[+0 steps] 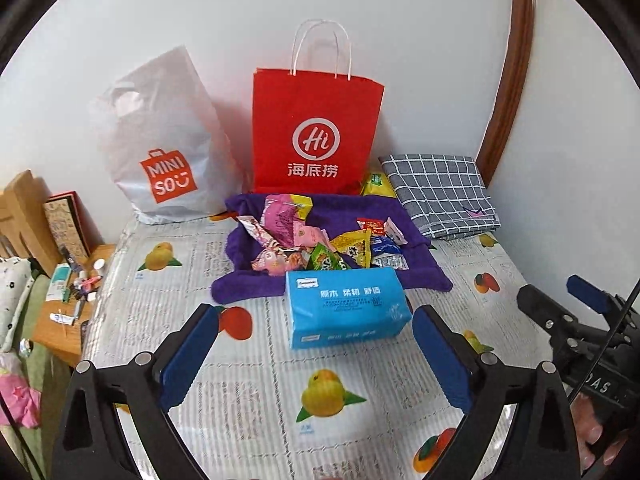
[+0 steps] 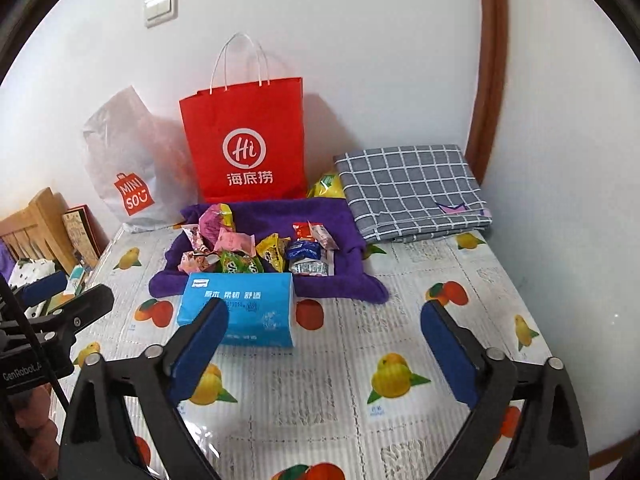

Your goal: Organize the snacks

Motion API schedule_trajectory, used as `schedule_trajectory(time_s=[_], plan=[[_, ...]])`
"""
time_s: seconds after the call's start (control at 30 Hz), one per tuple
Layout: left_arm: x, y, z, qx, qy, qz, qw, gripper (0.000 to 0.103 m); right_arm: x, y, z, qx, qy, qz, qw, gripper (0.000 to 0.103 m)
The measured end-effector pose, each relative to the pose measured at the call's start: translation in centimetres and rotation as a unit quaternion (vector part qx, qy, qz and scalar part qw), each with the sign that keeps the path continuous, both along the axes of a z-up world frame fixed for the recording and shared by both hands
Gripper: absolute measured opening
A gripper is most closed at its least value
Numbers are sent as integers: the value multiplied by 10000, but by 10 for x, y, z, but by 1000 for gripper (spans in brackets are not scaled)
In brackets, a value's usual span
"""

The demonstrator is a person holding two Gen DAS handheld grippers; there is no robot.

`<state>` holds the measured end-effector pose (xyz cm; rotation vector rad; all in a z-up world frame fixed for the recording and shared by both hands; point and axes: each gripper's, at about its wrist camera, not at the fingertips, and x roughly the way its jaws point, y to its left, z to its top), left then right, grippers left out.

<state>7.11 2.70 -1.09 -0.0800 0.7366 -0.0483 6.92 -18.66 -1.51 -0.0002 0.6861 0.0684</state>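
Several wrapped snacks [image 1: 316,240] [image 2: 256,248] lie heaped on a purple towel [image 1: 400,216] [image 2: 272,212] at the back of the table. Just in front of the heap lies a blue tissue pack [image 1: 344,304] [image 2: 248,300]. A red paper bag [image 1: 316,128] [image 2: 244,140] stands upright behind the towel, against the wall. My left gripper [image 1: 316,316] hovers open over the table, short of the tissue pack, with nothing between its blue pads. Open and empty too, my right gripper [image 2: 324,312] hangs to the right of the pack.
A white Miniso bag [image 1: 160,148] leans on the wall left of the red bag. A folded grey checked cloth [image 1: 440,196] and a yellow packet [image 1: 376,184] lie at the back right. The fruit-print table cover [image 1: 280,380] spreads below. A low wooden stand [image 1: 76,292] holds several small items.
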Motion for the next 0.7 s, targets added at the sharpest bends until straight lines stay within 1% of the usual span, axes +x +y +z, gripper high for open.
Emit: schedule_trajectory(time_s=[0.07, 0.17, 0.37, 0.47, 0.7], plan=[[-10, 2, -1, 57, -74, 94, 9999, 99, -8, -1, -1, -6, -2, 3, 10000, 100], [-21, 5, -3, 21, -119, 157, 9998, 99, -19, -2, -3, -24, -54, -13, 10000, 100], [-41, 7, -10, 70, -194, 261, 9994, 99, -38, -5, -8, 89, -106, -55, 9999, 100], [-50, 6, -12, 39, -211, 242, 9995, 99, -45, -4, -10, 96, -77, -36, 9999, 100], [-57, -2, -11, 123, -222, 187, 9995, 99, -56, -1, -9, 31, -124, 20, 9999, 100]])
